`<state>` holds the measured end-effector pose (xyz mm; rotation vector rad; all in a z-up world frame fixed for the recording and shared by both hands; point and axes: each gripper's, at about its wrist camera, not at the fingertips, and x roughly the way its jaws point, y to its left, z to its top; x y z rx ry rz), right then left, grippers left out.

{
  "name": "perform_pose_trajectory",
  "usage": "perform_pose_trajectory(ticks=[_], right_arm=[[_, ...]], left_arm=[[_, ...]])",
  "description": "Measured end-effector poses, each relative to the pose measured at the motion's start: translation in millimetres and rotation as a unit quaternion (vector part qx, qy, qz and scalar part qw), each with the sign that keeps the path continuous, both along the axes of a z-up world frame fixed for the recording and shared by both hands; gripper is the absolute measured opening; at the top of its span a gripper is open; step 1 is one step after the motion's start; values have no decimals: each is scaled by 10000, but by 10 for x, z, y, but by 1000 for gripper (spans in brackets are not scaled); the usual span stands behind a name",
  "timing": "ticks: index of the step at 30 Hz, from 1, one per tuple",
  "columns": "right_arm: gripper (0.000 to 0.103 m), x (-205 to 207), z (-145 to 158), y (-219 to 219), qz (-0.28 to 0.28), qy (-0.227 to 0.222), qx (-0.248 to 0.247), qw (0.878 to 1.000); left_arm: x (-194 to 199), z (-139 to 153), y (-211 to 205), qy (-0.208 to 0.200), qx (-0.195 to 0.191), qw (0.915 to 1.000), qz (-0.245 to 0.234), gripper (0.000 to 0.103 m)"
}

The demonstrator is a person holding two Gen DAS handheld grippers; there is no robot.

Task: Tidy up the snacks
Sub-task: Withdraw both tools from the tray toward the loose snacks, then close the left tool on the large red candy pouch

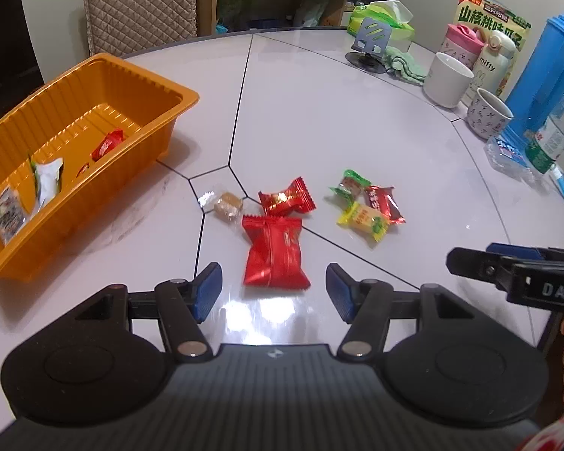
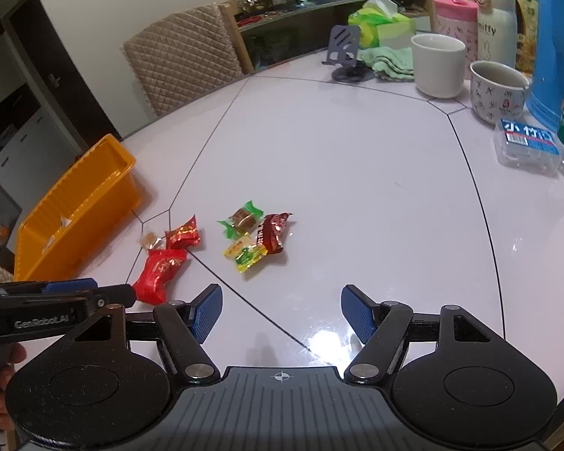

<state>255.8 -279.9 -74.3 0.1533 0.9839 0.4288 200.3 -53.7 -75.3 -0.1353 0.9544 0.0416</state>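
Several wrapped snacks lie loose on the white table. A large red packet (image 1: pixel 274 250) (image 2: pixel 158 274) lies just ahead of my open, empty left gripper (image 1: pixel 273 291). Beyond it are a small red candy (image 1: pixel 286 197) (image 2: pixel 183 233), a clear-wrapped brown candy (image 1: pixel 225 205) (image 2: pixel 150 241), a green candy (image 1: pixel 349 184) (image 2: pixel 242 218), a dark red candy (image 1: pixel 383 203) (image 2: pixel 272 233) and a yellow candy (image 1: pixel 363 220) (image 2: pixel 246 252). An orange tray (image 1: pixel 37 225) (image 2: pixel 101 184) at the left holds several snacks. My right gripper (image 2: pixel 281 314) is open and empty, short of the candies.
Along the table's right and far edge stand a white mug (image 1: pixel 447 79), a patterned cup (image 1: pixel 487 112), a Miffy bottle (image 1: pixel 494 56), a blue pitcher (image 1: pixel 549 75), a water bottle (image 1: pixel 556 135), a phone stand (image 1: pixel 372 43) and tissues (image 1: pixel 383 18). A quilted chair (image 1: pixel 139 3) stands behind.
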Motion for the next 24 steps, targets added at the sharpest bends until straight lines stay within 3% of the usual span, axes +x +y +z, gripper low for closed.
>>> perform_pose_trajectory(ticks=[11, 15, 21, 24], right_arm=[[71, 98, -102, -89, -200, 108, -20, 9997], [71, 102, -126, -114, -238, 142, -31, 9996], [71, 112, -163, -129, -239, 185, -30, 9995], [71, 121, -172, -118, -218, 176, -27, 9996]], left_arm=[[349, -216, -42, 117, 211, 9996, -145, 57], [436, -285, -53, 209, 183, 9994, -199, 49], [488, -356, -45, 283, 270, 9991, -170, 48], [497, -372, -31, 318, 269, 9990, -170, 39]])
